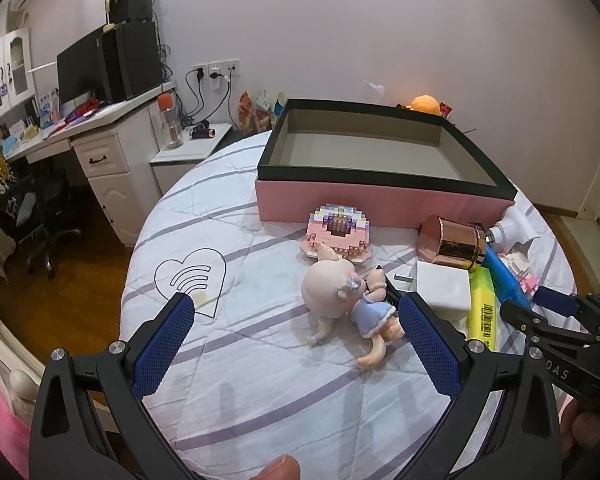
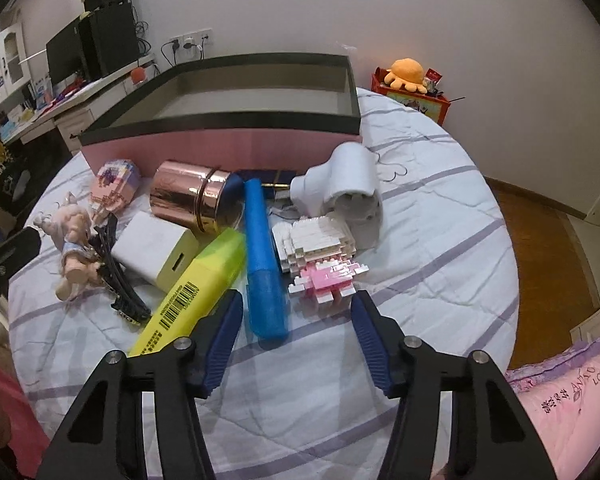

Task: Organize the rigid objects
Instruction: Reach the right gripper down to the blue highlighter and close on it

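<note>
1 view only, right wrist: hair clip (image 2: pixel 118 280), white brick model (image 2: pixel 316 240).

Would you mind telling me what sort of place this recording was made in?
Most likely a home bedroom: a quilted bed cover serves as the work surface, a white desk with a monitor stands alongside, and a pink embroidered pillow lies nearby.
</note>
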### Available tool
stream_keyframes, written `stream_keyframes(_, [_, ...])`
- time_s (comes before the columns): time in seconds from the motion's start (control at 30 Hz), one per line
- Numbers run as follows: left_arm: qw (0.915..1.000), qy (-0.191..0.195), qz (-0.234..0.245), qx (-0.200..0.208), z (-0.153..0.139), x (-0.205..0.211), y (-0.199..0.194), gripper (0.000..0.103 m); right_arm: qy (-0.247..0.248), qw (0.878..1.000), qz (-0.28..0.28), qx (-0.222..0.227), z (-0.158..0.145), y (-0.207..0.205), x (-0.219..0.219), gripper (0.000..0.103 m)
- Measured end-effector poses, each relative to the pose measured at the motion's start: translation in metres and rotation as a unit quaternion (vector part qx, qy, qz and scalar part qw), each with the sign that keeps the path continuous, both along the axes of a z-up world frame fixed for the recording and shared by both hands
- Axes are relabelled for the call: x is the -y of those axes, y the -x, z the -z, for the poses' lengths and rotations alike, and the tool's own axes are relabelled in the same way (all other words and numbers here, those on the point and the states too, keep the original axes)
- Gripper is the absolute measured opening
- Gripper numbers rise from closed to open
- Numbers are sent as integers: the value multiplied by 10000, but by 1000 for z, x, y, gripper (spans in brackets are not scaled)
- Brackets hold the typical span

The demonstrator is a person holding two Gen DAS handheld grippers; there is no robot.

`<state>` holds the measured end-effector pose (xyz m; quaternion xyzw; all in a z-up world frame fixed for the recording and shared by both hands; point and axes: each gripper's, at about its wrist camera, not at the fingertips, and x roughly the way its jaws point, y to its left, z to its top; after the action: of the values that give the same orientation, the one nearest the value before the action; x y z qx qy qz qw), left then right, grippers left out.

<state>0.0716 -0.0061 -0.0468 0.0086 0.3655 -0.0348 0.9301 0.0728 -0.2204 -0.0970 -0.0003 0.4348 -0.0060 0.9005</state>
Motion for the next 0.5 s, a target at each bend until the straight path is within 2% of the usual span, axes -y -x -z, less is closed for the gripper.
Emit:
stream_keyframes(0.13, [10000, 26, -40, 7, 0, -4, 0, 103, -145, 9999, 17, 25, -2, 2, 3, 51])
stream_keyframes(0.5, [9999, 88, -72, -36, 5, -10, -2, 103, -188, 9997, -107, -93, -8, 9, -9, 49])
